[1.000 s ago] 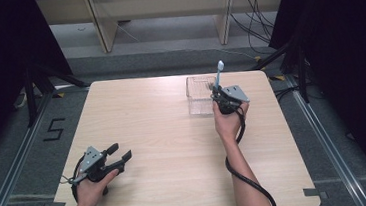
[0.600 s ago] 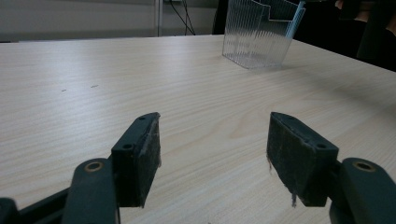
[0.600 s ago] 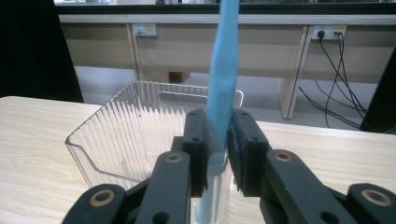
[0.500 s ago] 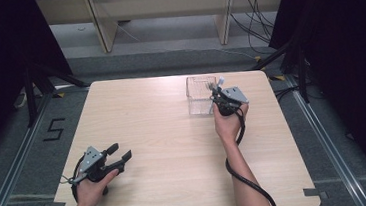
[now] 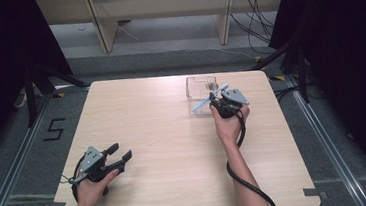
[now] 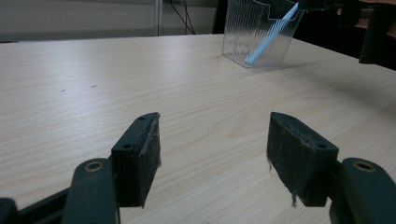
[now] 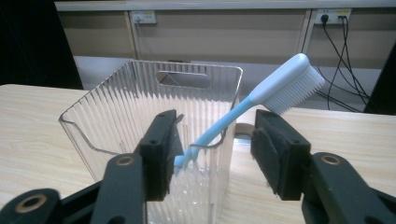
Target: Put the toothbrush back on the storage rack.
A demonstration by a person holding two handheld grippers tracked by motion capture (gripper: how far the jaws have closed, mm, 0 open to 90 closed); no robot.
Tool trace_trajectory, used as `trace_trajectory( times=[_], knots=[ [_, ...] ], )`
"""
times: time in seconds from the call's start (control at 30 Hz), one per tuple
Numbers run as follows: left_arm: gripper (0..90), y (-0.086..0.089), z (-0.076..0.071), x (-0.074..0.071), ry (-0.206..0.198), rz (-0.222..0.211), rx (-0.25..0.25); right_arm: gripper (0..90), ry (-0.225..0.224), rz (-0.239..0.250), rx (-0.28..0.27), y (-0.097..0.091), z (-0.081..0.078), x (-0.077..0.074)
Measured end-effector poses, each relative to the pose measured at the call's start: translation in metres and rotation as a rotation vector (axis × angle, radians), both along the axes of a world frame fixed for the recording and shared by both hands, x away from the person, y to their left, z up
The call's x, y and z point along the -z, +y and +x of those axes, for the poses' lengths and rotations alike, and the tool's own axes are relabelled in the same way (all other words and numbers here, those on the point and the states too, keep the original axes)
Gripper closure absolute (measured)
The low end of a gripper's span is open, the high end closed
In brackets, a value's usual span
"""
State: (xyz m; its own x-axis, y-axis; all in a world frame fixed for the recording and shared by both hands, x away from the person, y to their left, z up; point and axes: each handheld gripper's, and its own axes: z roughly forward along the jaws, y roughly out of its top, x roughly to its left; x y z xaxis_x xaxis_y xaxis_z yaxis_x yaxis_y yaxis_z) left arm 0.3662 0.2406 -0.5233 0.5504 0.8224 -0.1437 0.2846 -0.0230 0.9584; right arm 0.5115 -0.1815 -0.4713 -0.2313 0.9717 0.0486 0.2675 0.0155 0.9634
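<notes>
A ribbed container [image 5: 202, 94] stands on the table [image 5: 175, 149] toward its far right. A toothbrush [image 5: 209, 97] leans inside it, handle down in the container, head up and out over the rim on the right. The right gripper [image 5: 221, 104] sits just beside the container on the near right side, jaws apart either side of the brush handle. The left gripper [image 5: 118, 155] rests at the table's near left corner, well apart from the container, jaws spread over bare tabletop.
</notes>
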Motion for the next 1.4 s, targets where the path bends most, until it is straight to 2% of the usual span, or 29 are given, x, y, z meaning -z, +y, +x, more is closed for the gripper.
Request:
trace_trajectory(
  times=[0.13,0.2,0.23,0.27,0.33,0.37,0.43,0.63,0.7,0.73,0.77,0.8,0.87,0.9,0.93,1.0,1.03,1.07,1.13,1.17,1.3,1.33,1.4],
  knots=[
    [34.3,0.000,0.000,0.000,-0.001,-0.001,-0.001,46.0,0.010,0.005,-0.005,-0.001,-0.002,0.000],
    [34.3,0.000,0.000,0.000,-0.001,0.000,-0.001,44.9,0.015,-0.011,-0.010,-0.003,-0.004,0.000],
    [34.3,0.000,0.000,0.000,-0.001,0.000,-0.001,44.5,0.032,0.013,-0.007,-0.002,-0.006,0.000],
    [34.3,0.000,0.000,0.000,-0.001,0.000,-0.001,43.9,0.019,-0.006,-0.011,-0.004,-0.005,0.000],
    [34.3,0.000,0.000,0.000,-0.001,-0.001,-0.002,43.4,0.025,-0.025,-0.024,-0.006,-0.007,-0.001],
    [34.3,0.000,0.000,0.000,-0.001,-0.001,-0.002,43.2,0.043,0.008,-0.013,-0.004,-0.010,-0.001],
    [34.3,0.000,0.000,0.000,0.000,0.000,-0.002,43.2,0.039,-0.018,-0.030,-0.006,-0.011,-0.001],
    [34.3,0.000,0.000,0.000,0.000,0.002,-0.002,41.5,0.081,-0.010,-0.034,-0.008,-0.018,-0.003],
    [34.4,0.000,0.000,0.000,0.000,0.001,-0.002,41.1,0.087,-0.041,-0.045,-0.011,-0.019,-0.004],
    [34.3,0.000,0.000,0.000,-0.001,0.002,-0.002,41.0,0.081,-0.023,-0.050,-0.012,-0.020,-0.002],
    [34.3,0.000,0.000,0.000,0.000,0.001,-0.002,40.9,0.099,-0.020,-0.046,-0.012,-0.022,-0.003],
    [34.3,0.000,0.000,0.000,0.001,0.002,-0.002,40.8,0.101,-0.035,-0.050,-0.014,-0.022,-0.003],
    [34.3,0.000,0.000,0.000,0.001,0.004,-0.002,40.6,0.117,-0.027,-0.048,-0.013,-0.025,-0.003],
    [34.3,0.000,0.000,0.000,0.000,0.004,-0.002,40.5,0.115,-0.047,-0.058,-0.015,-0.026,-0.003],
    [34.3,0.000,0.000,0.000,0.001,0.004,-0.002,40.5,0.119,-0.041,-0.070,-0.015,-0.026,-0.003],
    [34.3,0.000,0.000,0.000,0.000,0.003,-0.003,40.4,0.133,-0.048,-0.060,-0.015,-0.028,-0.003],
    [34.3,0.000,0.000,0.000,0.000,0.004,-0.003,40.3,0.124,-0.062,-0.062,-0.016,-0.029,-0.002],
    [34.3,0.000,0.000,0.000,-0.001,0.004,-0.003,40.2,0.127,-0.046,-0.064,-0.016,-0.030,-0.003],
    [34.3,-0.001,0.000,0.000,-0.001,0.005,-0.003,40.1,0.133,-0.083,-0.078,-0.018,-0.031,-0.005],
    [34.3,0.000,0.000,0.000,-0.001,0.006,-0.002,40.1,0.138,-0.061,-0.057,-0.016,-0.033,-0.005],
    [34.3,0.000,0.000,0.000,0.000,0.006,-0.003,39.8,0.141,-0.084,-0.083,-0.019,-0.036,-0.007],
    [34.3,0.000,0.000,0.000,0.000,0.006,-0.003,39.8,0.145,-0.095,-0.071,-0.019,-0.037,-0.008],
    [34.3,0.000,0.000,0.000,0.000,0.006,-0.003,39.8,0.160,-0.077,-0.074,-0.019,-0.040,-0.009]
  ],
)
